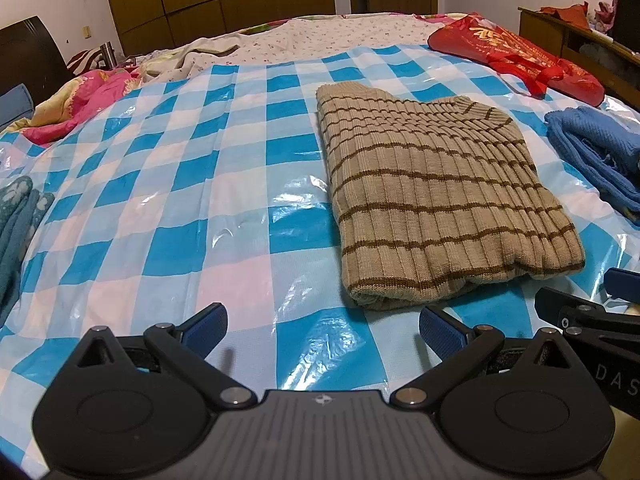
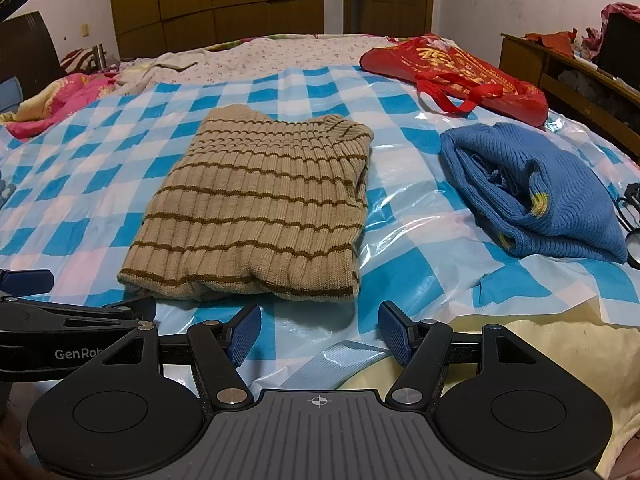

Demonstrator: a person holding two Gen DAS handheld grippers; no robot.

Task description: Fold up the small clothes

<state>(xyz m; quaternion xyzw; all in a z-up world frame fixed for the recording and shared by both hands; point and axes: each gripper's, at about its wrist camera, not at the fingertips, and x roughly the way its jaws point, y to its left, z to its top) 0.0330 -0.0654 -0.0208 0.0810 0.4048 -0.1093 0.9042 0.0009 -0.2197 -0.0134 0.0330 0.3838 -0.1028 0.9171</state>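
A beige ribbed sweater with brown stripes (image 1: 436,196) lies folded into a rectangle on the blue-and-white checked plastic sheet (image 1: 172,208); it also shows in the right wrist view (image 2: 260,208). My left gripper (image 1: 322,330) is open and empty, just short of the sweater's near left corner. My right gripper (image 2: 319,332) is open and empty, just short of the sweater's near right edge. A blue knit sweater (image 2: 536,196) lies bunched to the right; it also shows in the left wrist view (image 1: 592,148).
A red carrier bag (image 2: 452,72) lies at the far right of the bed. A pink floral quilt (image 1: 80,96) is at the far left. A teal garment (image 1: 16,224) lies at the left edge. A wooden desk (image 2: 568,68) stands at the right.
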